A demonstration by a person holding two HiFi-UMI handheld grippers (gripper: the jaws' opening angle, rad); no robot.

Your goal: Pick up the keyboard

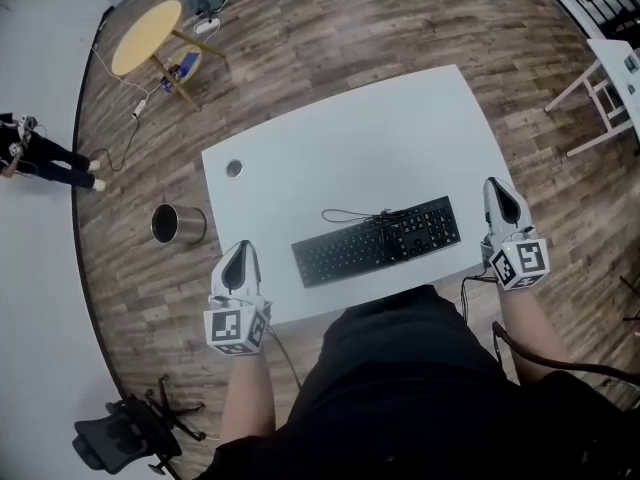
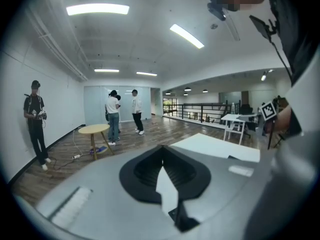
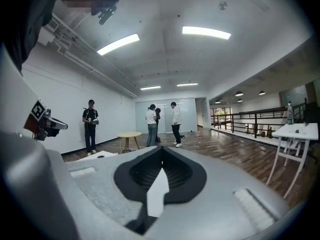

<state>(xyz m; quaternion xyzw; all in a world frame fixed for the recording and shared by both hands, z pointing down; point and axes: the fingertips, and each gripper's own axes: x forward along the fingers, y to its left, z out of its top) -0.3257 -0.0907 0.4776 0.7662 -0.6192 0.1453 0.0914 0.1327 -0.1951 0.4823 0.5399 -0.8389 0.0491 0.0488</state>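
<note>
Nearest to us, the left tool (image 1: 239,251) sits at about 8 o'clock from the keyboard (image 1: 378,239), over the desk's (image 1: 380,138) left edge. Its jaws are pressed together with nothing between them. The right tool (image 1: 497,186) sits at about 3 o'clock, off the keyboard's right end by the desk's right edge, and is likewise closed and empty.

The black keyboard lies flat near the desk's front edge, skewed so its right end is farther from us, with its cable (image 1: 350,213) looped just behind it at 12 o'clock. Neither tool touches it.

We judge this to be the approach, with no grasp begun. Next we would need to spread both pairs of jaws, drop to the level of the keyboard, close in on its two short ends, pinch them and lift evenly, watching that the cable does not snag.
</note>
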